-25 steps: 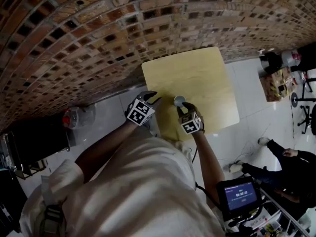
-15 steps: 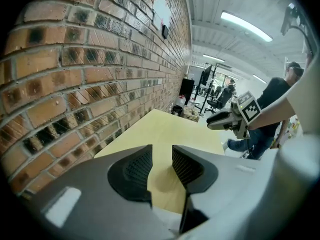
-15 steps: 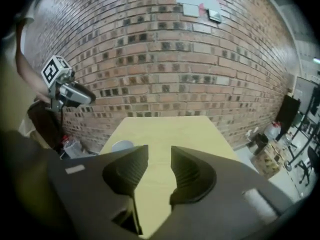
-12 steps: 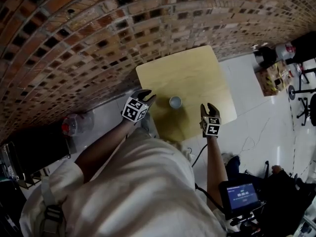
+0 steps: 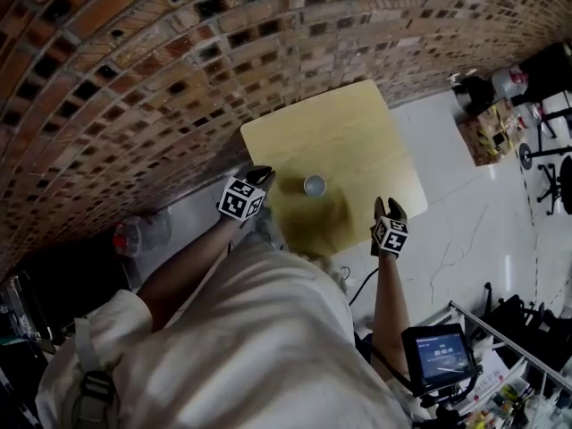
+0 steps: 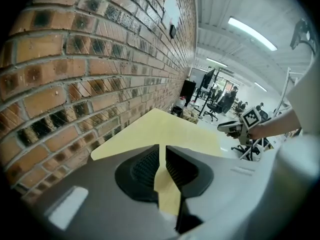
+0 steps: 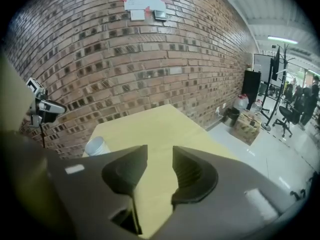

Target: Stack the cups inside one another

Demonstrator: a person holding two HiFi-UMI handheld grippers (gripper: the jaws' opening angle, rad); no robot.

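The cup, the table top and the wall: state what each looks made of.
Cup: pale, matte, thin-walled; paper or plastic, the look leaves it open. Table top: smooth, evenly pale-yellow board with low sheen; probably wood or wood-look laminate. Wall: red-brown brick, rough faces with lighter mortar joints.

A single pale cup [image 5: 315,185] stands upright with its mouth open upward, just above the centre of the head view. In the right gripper view it sits at lower left, whitish and slightly tapered.
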